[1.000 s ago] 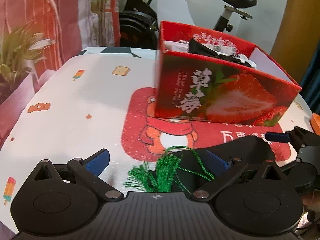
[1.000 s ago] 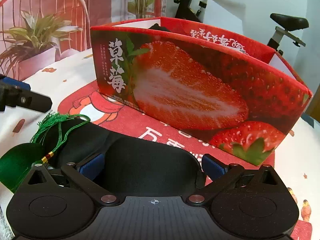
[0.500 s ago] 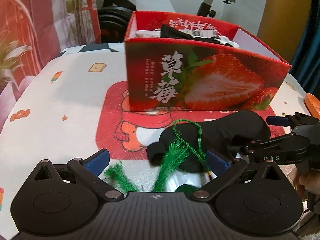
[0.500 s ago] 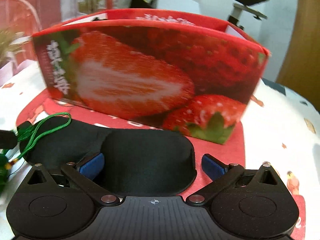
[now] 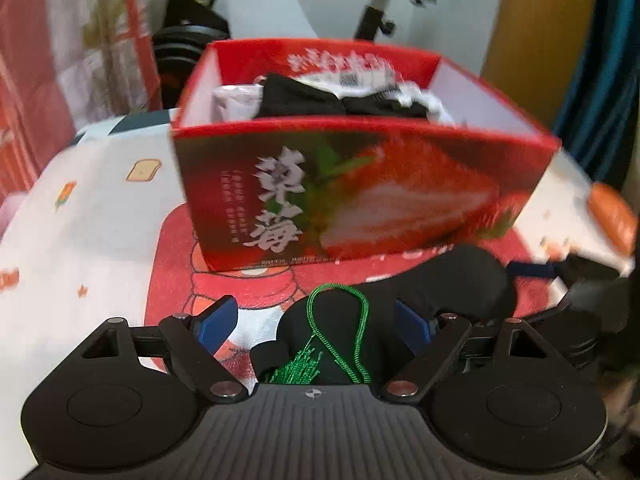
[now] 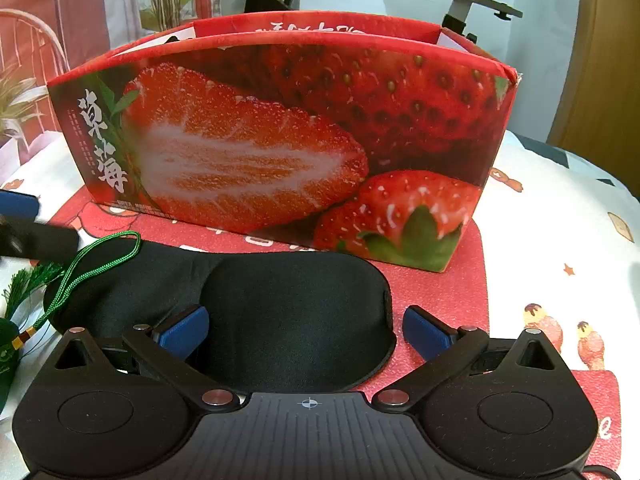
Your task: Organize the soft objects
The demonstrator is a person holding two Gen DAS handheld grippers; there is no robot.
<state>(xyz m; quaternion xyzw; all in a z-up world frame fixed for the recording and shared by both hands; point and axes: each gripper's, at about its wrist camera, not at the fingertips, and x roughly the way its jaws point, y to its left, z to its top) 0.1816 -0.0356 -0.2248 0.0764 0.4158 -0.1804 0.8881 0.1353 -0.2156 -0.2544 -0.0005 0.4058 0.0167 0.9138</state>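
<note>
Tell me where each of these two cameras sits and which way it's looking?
Left wrist: rides on the left gripper, looking forward and slightly down into the strawberry box; the right gripper shows at right.
Right wrist: rides on the right gripper, lower, facing the box's front; the left gripper shows at left.
Shared: box, black eye mask, green tassel cord.

right hand-held gripper (image 6: 306, 330): jaws spread, black sleep mask (image 6: 288, 312) between them | green tassel cord (image 6: 90, 264): 9 o'clock, draped on mask end | strawberry box (image 6: 280, 136): 12 o'clock, on red mat (image 6: 460, 292) | left hand-held gripper's blue fingertip (image 6: 18, 204): 9 o'clock edge
</note>
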